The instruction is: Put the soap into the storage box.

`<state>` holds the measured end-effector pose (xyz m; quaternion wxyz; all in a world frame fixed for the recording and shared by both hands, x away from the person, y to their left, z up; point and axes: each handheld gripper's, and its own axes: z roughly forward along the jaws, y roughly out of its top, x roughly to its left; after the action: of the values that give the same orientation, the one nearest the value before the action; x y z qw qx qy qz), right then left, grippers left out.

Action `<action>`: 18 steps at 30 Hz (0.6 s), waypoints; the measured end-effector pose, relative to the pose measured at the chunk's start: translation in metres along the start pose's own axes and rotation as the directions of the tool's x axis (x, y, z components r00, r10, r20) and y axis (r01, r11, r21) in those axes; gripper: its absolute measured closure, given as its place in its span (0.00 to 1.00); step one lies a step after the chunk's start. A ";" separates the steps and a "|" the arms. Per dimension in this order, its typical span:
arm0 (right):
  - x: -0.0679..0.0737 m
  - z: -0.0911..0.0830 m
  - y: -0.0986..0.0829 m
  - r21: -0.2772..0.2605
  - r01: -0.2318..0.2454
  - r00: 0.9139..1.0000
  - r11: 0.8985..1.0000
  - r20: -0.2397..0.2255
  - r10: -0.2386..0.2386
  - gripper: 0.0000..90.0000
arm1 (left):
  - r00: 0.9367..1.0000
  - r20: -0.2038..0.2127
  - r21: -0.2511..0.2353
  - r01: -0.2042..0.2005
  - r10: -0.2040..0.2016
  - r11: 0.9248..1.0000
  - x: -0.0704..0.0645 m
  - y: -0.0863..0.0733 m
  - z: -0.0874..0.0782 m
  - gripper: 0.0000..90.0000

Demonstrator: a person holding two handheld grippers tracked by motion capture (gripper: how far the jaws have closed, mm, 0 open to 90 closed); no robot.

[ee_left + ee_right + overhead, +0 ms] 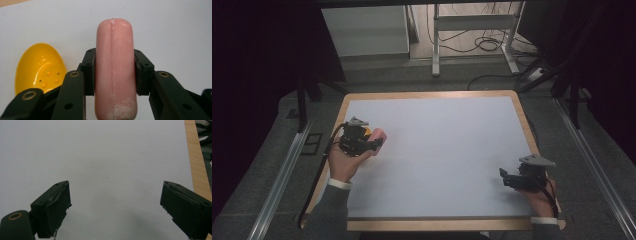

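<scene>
The pink sausage [114, 70] is clamped between the two black jaws of the left gripper [114, 72]. The jaw pads press against both of its long sides, and its rounded end projects beyond the jaw tips. In the high view, the sausage [378, 135] sits close to the left edge of the desk [437, 95], roughly midway along that edge, just beyond the left gripper [374, 144]. A yellow spoon bowl [40, 68] lies on the white surface just beside the left jaw, hollow side up. The right gripper [504, 179] rests near the right front corner of the desk, well apart from the sausage. Its jaws stand wide apart over bare white surface, with nothing between them [115, 207].
</scene>
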<state>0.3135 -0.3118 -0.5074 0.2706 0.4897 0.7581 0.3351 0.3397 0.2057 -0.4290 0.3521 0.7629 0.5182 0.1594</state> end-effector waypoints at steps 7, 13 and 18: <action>0.000 0.001 0.000 0.001 0.001 1.000 1.000 0.005 -0.001 0.10 | 1.000 -0.014 0.004 0.019 -0.019 1.000 0.011 0.000 0.001 0.67; 0.000 0.000 0.000 0.000 0.003 1.000 1.000 0.006 -0.003 0.10 | 0.998 -0.038 0.010 0.047 -0.046 0.999 0.023 -0.003 0.004 0.67; -0.001 0.000 0.000 -0.003 -0.002 1.000 1.000 0.008 0.002 0.10 | 0.997 -0.047 0.023 0.059 -0.058 0.998 0.031 -0.005 0.007 0.67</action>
<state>0.3137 -0.3132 -0.5076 0.2739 0.4914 0.7561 0.3344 0.3540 0.2323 -0.4411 0.3352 0.7478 0.5503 0.1600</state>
